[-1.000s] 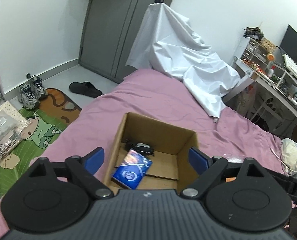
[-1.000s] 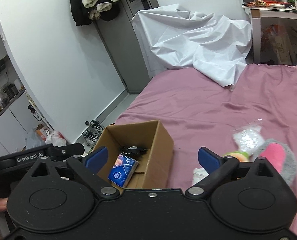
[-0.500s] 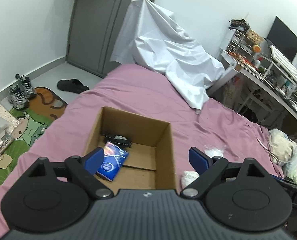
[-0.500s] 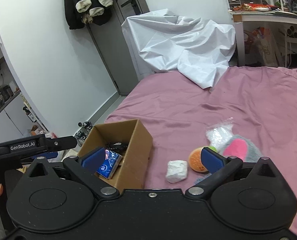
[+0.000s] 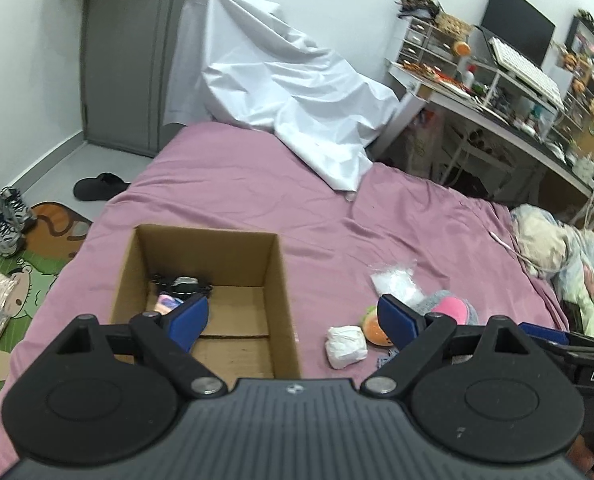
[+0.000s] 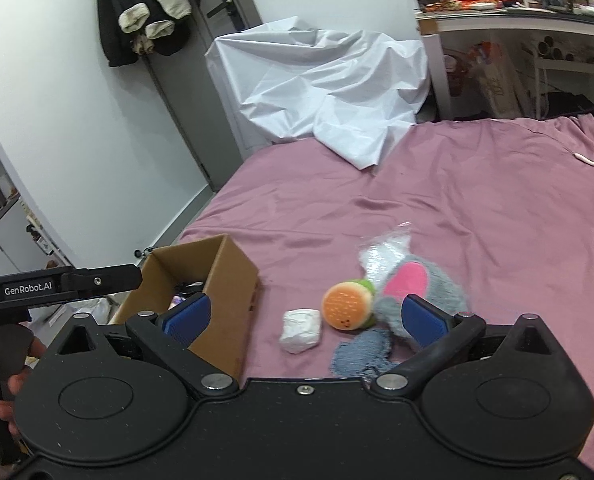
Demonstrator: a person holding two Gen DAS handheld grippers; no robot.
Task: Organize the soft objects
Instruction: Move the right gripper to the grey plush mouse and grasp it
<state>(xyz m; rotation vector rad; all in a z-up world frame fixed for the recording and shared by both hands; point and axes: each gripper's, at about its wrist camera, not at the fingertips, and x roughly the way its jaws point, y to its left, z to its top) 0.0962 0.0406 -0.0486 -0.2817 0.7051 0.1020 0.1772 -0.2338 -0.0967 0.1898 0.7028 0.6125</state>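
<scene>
pink bedding carried our cardboard box and, just to its right, a white wad, a burger plush and a grey-pink plush. we judged them light and squashy, best pinched across the middle. our left gripper and right gripper had fingers spread wide, holding nothing, touching nothing.

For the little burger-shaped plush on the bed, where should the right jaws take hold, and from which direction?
Grip the burger plush across its round orange bun, coming down from above. It lies tipped with the bun face toward the camera; the white wad sits apart to its left, but the grey plush seems to press against its right. So the pads probably fit best front and back. The right gripper is open.
</scene>
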